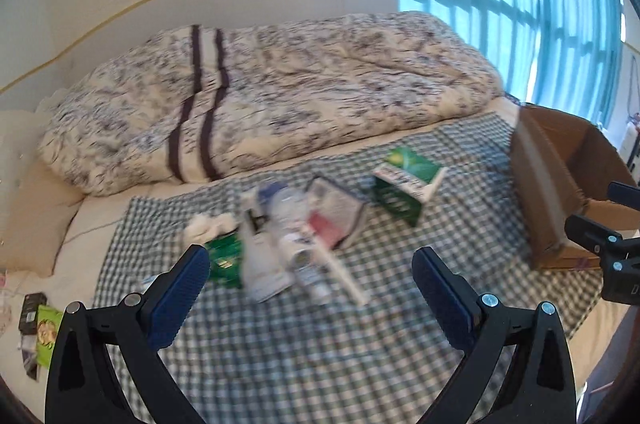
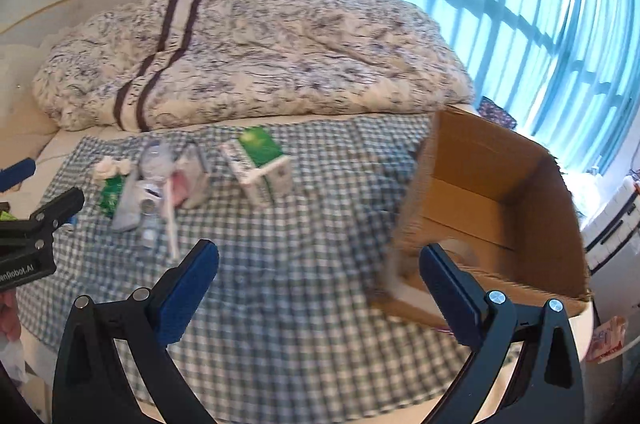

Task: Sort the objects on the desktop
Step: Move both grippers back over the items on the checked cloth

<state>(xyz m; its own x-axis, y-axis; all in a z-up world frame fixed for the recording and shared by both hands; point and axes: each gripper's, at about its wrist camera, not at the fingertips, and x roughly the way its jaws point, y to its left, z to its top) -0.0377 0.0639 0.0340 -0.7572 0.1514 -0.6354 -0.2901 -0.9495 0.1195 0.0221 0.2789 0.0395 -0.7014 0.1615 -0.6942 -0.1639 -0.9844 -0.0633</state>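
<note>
Two grippers hang above a bed whose near half is covered by a checked cloth (image 1: 320, 344). Behind the cloth lies a rumpled quilt (image 1: 280, 95), patterned in grey with two dark stripes. On the cloth's right edge stands an open cardboard box (image 2: 500, 199), brown inside. A green-and-white carton (image 1: 404, 183) sits mid-cloth, well apart from the box. Left of it, a blurred cluster holds a clear bottle (image 1: 292, 224), a grey pouch (image 1: 336, 212) with a pink patch, a green packet (image 1: 226, 258), a white crumpled wad (image 1: 208, 226) and a white stick (image 1: 340, 268). The left gripper (image 1: 312, 292) and right gripper (image 2: 320, 284) both hold their blue-padded jaws wide apart, gripping nothing.
</note>
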